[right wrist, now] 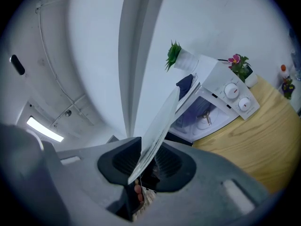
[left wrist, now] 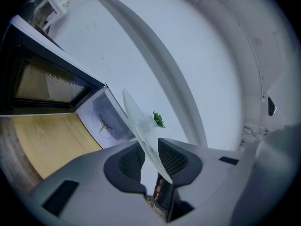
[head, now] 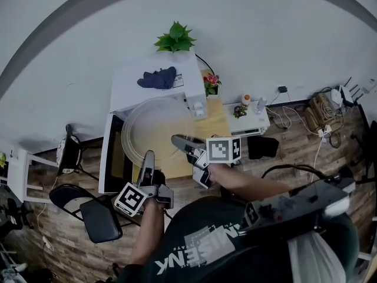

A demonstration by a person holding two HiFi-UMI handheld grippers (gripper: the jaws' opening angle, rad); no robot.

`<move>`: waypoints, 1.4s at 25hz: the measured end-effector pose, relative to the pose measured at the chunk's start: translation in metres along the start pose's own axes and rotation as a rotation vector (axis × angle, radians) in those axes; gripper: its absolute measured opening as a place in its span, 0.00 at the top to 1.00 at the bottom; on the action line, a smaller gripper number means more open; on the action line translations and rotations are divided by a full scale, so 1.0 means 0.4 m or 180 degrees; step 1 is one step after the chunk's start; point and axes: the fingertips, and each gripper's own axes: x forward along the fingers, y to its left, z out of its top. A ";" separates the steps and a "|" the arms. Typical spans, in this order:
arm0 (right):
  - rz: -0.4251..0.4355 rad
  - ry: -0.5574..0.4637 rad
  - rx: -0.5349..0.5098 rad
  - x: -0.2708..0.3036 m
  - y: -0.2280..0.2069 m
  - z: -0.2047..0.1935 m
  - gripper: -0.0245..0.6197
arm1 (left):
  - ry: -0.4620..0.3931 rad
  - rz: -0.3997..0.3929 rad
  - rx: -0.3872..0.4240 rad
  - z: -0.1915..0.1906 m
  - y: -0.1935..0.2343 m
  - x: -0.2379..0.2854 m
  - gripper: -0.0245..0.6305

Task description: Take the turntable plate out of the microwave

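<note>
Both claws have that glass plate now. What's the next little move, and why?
Probably carry the glass plate sideways and lower it onto the wooden table: the left gripper and right gripper clamp its rim, and it is clear of the microwave.

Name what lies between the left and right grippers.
The turntable plate spans it, its rim clamped by the left gripper and right gripper; head view shows it.

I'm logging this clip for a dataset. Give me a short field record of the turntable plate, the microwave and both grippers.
plate: glass turntable plate, outside the microwave, held before its opening
microwave: white microwave, door open, three-armed hub uncovered
left gripper: shut on plate's edge
right gripper: shut on plate's edge
on top: potted plant, dark cloth
</note>
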 end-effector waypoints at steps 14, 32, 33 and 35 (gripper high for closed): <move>0.0020 0.0149 -0.0042 -0.016 0.012 0.000 0.81 | -0.0109 0.0005 0.0007 -0.013 -0.030 -0.006 0.83; 0.0022 0.0101 -0.0101 -0.006 0.050 -0.033 0.80 | 0.0034 0.0052 0.0398 0.021 -0.024 -0.056 0.83; 0.0017 0.0095 -0.0105 -0.006 0.050 -0.033 0.80 | 0.0042 0.0047 0.0407 0.022 -0.024 -0.057 0.83; 0.0014 0.0084 -0.0123 -0.006 0.051 -0.034 0.80 | 0.0004 -0.0036 0.0104 0.009 -0.039 -0.052 0.83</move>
